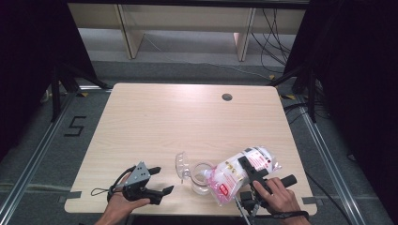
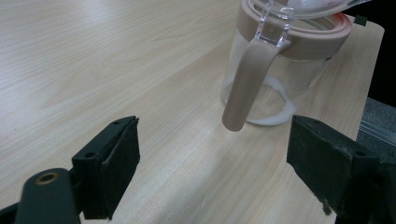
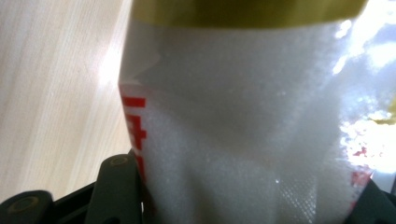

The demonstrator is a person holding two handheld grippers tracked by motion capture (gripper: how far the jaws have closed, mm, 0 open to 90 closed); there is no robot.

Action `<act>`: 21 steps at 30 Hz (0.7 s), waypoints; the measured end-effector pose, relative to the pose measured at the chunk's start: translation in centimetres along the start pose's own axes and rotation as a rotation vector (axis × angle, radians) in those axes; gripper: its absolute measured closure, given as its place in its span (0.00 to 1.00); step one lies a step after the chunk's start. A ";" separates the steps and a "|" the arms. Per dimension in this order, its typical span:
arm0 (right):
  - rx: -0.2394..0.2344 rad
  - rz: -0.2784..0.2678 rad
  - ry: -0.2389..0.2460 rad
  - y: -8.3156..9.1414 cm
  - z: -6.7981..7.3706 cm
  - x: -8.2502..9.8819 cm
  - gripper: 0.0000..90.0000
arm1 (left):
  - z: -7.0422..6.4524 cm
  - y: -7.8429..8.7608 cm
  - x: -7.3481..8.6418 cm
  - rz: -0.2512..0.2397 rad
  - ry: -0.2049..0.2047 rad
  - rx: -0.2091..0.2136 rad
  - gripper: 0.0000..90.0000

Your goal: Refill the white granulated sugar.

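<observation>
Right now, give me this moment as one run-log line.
right gripper: shut on bag | bag: tilted, mouth at jar | jar: upright, lid open | left gripper: open, beside jar

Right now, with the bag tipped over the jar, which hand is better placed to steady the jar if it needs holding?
Left. The left tool is open with nothing in it, beside the jar, and the jar's handle lies just ahead of its jaws. The right tool is shut on the bag tilted over the jar's mouth.

The bench point(image 1: 155, 122) is showing matt pale wood grain; the jar point(image 2: 280, 70) is looking like clear glossy plastic; the bag point(image 1: 237, 176) is gleaming as crinkly transparent film holding white grains
</observation>
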State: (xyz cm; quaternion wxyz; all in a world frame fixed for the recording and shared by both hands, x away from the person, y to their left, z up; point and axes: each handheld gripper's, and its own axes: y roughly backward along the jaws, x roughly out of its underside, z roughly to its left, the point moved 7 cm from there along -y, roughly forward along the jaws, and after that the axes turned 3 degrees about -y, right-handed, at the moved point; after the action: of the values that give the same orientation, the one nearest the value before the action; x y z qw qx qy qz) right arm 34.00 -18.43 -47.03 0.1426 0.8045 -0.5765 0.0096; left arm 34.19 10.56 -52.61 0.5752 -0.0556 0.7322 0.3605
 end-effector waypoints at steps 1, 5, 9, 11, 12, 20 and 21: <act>0.000 0.000 0.000 0.0 0.0 0.0 0.52 | 0.0 0.0 0.0 0.000 0.000 0.000 0.19; -0.004 0.023 0.018 0.1 -0.1 0.1 0.52 | 0.0 0.0 0.0 0.002 0.004 -0.003 0.19; 0.022 0.004 0.046 0.1 -0.5 0.0 0.52 | 0.0 0.0 0.0 0.003 -0.002 0.000 0.19; 0.018 0.011 0.043 0.0 -0.4 0.1 0.53 | 0.0 0.0 0.0 0.002 -0.001 0.000 0.19; 0.018 0.008 0.046 0.0 -0.4 0.1 0.53 | 0.0 0.0 0.0 0.000 0.005 -0.001 0.19; 0.009 0.027 0.036 0.3 -0.4 0.2 0.53 | 0.0 0.0 0.0 0.000 0.005 -0.001 0.19; 0.011 0.030 0.039 0.3 -0.4 0.1 0.53 | 0.0 0.0 0.0 -0.001 0.006 -0.002 0.19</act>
State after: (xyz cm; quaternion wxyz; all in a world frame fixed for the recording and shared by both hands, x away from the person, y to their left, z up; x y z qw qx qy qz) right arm 33.81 -18.56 -46.51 0.1492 0.7961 -0.5856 0.0307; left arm 34.17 10.53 -52.64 0.5731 -0.0575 0.7336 0.3608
